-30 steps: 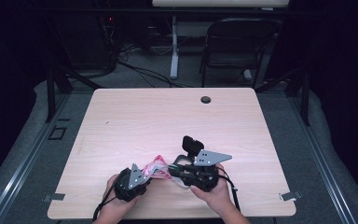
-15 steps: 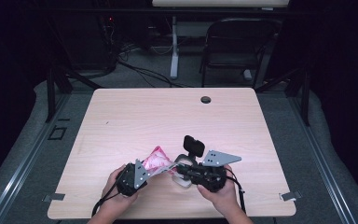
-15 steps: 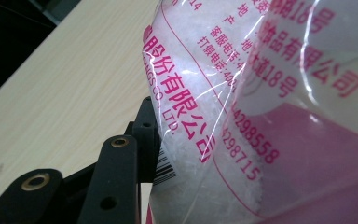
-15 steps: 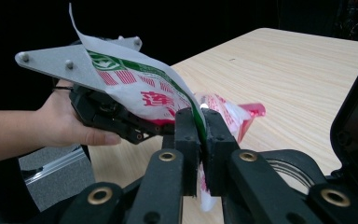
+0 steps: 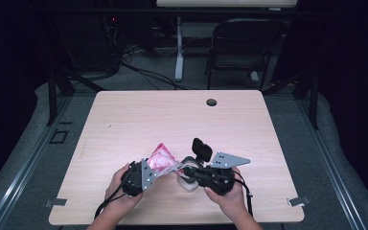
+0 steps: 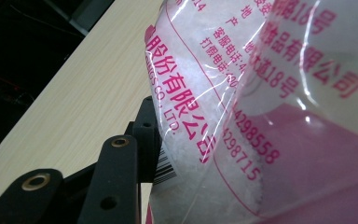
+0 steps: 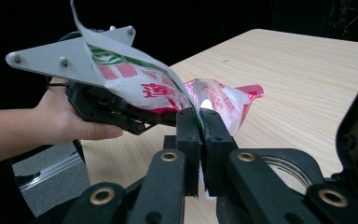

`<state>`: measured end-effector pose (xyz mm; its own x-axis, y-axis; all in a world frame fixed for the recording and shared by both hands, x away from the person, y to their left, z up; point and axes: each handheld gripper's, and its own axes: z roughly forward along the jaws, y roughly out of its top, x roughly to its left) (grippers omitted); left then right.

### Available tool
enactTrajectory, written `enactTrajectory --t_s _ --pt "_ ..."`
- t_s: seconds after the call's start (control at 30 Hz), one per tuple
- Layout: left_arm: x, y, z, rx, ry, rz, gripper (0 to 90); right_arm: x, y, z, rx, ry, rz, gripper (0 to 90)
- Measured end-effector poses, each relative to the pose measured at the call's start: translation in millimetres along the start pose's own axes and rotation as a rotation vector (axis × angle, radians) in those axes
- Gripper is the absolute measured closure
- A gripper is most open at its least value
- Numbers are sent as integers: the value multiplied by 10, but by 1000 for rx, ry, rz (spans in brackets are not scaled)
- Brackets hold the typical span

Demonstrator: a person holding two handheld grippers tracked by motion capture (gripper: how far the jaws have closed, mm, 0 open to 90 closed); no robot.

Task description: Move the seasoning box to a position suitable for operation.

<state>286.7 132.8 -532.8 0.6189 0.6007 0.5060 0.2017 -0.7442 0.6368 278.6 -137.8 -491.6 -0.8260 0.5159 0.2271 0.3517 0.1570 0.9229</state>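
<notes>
A clear plastic bag [image 5: 162, 159] with pink print and white grains inside hangs just above the table's near edge, stretched between both grippers. My left gripper [image 5: 159, 171] is shut on its lower part. In the left gripper view the bag [image 6: 242, 93] presses against one black finger [image 6: 121, 172] and hides the other. My right gripper [image 7: 199, 117] is shut on a thin top edge of the bag [image 7: 144, 88], with the film pinched flat between the pads. From above, that right gripper [image 5: 183, 170] points left toward the other one [image 7: 135, 119].
A pale round container [image 5: 188, 182] sits on the wooden table [image 5: 182, 124] under my right gripper; its rim [image 7: 284, 170] shows below the jaws. A cable hole [image 5: 211, 102] lies at the far edge. A dark chair [image 5: 247, 48] stands beyond the table.
The left hand has lifted the bag a little and tilted it up. The right gripper has stayed nearly in place at the bag's edge.
</notes>
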Motion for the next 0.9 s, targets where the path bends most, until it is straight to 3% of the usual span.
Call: enactTrajectory --t_s 0.9 --pt "22 104 81 -12 60 80 620 -72 -19 -33 2 -42 4 886"
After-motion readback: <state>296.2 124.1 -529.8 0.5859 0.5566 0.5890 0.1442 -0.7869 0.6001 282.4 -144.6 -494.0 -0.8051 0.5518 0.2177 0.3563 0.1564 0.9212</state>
